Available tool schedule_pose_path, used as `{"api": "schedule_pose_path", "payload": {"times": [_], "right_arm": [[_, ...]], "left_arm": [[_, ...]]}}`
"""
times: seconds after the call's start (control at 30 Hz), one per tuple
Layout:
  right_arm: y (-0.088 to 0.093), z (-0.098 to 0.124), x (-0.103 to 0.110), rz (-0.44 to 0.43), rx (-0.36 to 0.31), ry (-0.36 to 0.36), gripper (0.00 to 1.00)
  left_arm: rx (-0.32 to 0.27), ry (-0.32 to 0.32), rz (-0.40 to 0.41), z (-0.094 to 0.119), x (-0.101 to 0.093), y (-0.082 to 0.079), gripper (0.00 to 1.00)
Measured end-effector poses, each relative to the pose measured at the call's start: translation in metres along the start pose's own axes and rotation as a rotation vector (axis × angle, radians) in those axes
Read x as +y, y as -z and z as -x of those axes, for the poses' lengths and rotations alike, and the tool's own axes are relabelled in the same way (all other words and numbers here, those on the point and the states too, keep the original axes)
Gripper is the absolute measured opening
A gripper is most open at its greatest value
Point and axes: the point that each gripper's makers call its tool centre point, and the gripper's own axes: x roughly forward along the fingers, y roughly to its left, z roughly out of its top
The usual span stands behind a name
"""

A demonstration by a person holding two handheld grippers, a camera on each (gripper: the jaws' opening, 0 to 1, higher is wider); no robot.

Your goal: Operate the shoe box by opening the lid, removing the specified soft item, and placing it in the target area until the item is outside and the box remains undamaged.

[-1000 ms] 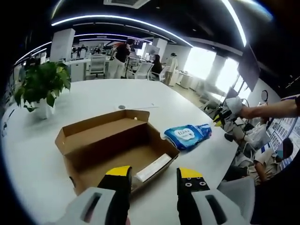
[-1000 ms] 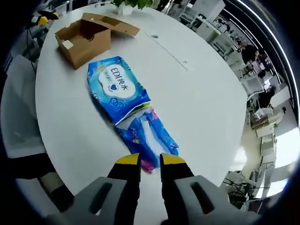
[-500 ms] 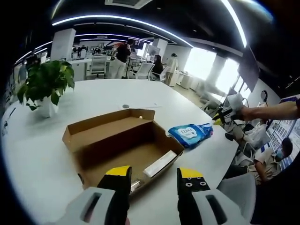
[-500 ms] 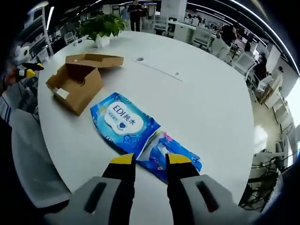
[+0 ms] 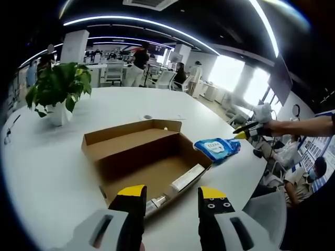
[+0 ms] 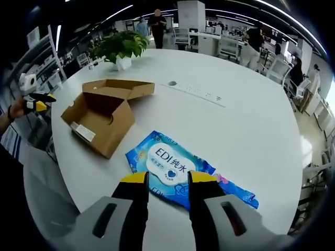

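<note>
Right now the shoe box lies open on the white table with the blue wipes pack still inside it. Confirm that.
Not quite. The shoe box does lie open on the white table, but the blue wipes pack is outside it, lying on the table beside the box. The right gripper view shows it just beyond the right gripper, whose jaws are open.

Matt cardboard next to shiny plastic, all on a smooth white top

The open brown corrugated-cardboard shoe box [image 5: 144,162] looks dull and papery, the blue soft plastic wipes pack [image 6: 175,170] is glossy film with a crinkly sheen, and the round white table [image 6: 251,120] is smooth with a faint satin glare. Gripper jaws look like matt black plastic with yellow tips.
</note>
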Motion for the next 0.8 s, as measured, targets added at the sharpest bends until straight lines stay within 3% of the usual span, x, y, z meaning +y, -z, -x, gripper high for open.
{"api": "schedule_pose_path", "payload": {"times": [0.43,0.8], "right_arm": [[-0.041,-0.032,0.068,0.024,-0.057,-0.101,0.27],[-0.060,-0.051,0.118,0.048,-0.080,-0.177,0.28]], "left_arm": [[0.000,-0.007,0.023,0.009,0.016,0.011,0.40],[-0.011,-0.003,0.037,0.010,0.022,0.011,0.40]]}}
